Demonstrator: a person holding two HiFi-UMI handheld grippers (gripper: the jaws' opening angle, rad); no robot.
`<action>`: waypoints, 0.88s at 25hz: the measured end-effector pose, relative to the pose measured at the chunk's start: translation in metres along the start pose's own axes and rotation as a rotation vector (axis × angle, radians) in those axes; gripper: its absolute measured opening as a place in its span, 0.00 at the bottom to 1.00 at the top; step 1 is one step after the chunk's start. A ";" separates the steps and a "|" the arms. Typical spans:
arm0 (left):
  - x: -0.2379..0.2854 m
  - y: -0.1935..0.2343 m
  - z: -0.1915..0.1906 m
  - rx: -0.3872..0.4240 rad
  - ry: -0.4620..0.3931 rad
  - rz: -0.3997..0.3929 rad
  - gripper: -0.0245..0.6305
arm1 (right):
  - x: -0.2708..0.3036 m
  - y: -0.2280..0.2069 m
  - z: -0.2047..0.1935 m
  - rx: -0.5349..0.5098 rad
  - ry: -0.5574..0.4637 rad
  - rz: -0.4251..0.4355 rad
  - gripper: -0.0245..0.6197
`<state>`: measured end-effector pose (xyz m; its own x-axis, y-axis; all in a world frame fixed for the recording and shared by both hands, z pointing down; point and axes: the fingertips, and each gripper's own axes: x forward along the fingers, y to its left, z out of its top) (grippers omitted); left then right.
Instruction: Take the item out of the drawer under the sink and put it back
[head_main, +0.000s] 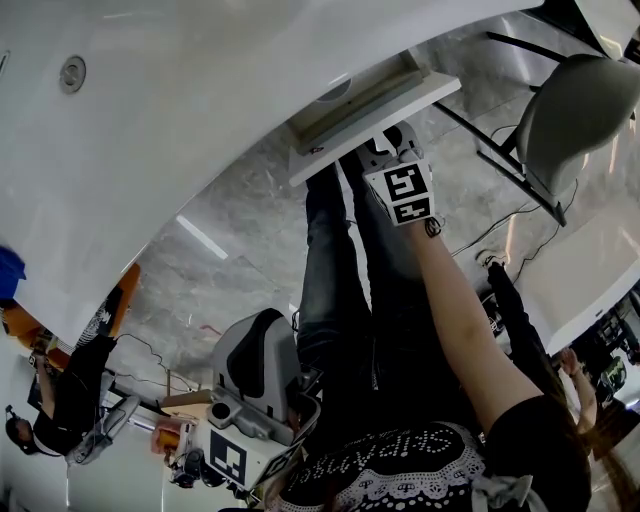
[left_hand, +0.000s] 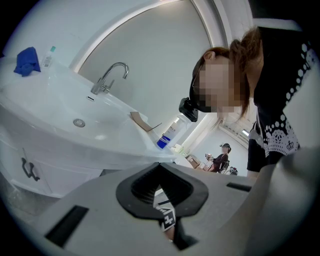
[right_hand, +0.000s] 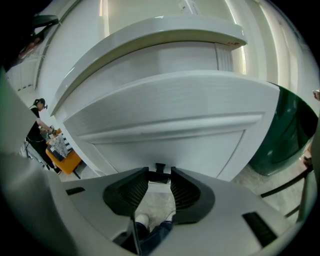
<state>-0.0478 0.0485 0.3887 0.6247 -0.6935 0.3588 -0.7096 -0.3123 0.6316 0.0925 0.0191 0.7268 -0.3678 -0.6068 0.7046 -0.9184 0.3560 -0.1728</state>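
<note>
Left fingers (left_hand: 145, 186): clenched on nothing, held low and close to my body. A marker cube (left_hand: 168, 218) shows through the gap behind them.
Right fingers (right_hand: 134, 192): grasping the black handle (right_hand: 159, 172) at their tips. My arm is stretched out past my legs (head_main: 340, 300).
Drawer (head_main: 392, 116): pulled out from under the sink, white front towards me.
Item: I cannot make it out inside the drawer in any view.
Floor (head_main: 230, 235): grey marble.
Sink (left_hand: 60, 131): white basin, with a chrome faucet (left_hand: 111, 76) at its back edge.
Desk beside the basin: a clear bottle (left_hand: 169, 134) with a blue band stands at one end. A blue cloth (left_hand: 27, 61) lies at the other.
Beyond: a grey chair (head_main: 580, 110), and a person (left_hand: 220, 159) in dark clothes well apart.
</note>
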 end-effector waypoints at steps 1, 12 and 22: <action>0.000 0.000 0.000 0.000 0.001 0.000 0.04 | -0.001 0.000 -0.001 -0.002 0.000 0.001 0.27; 0.009 0.001 0.004 0.006 -0.003 0.008 0.04 | -0.002 -0.001 -0.006 -0.026 0.019 0.029 0.27; 0.005 0.000 -0.002 -0.012 -0.001 0.006 0.04 | 0.000 0.000 -0.004 -0.028 0.037 0.054 0.27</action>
<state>-0.0441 0.0465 0.3912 0.6197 -0.6963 0.3622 -0.7098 -0.3003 0.6372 0.0929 0.0221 0.7299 -0.4104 -0.5598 0.7199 -0.8928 0.4074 -0.1921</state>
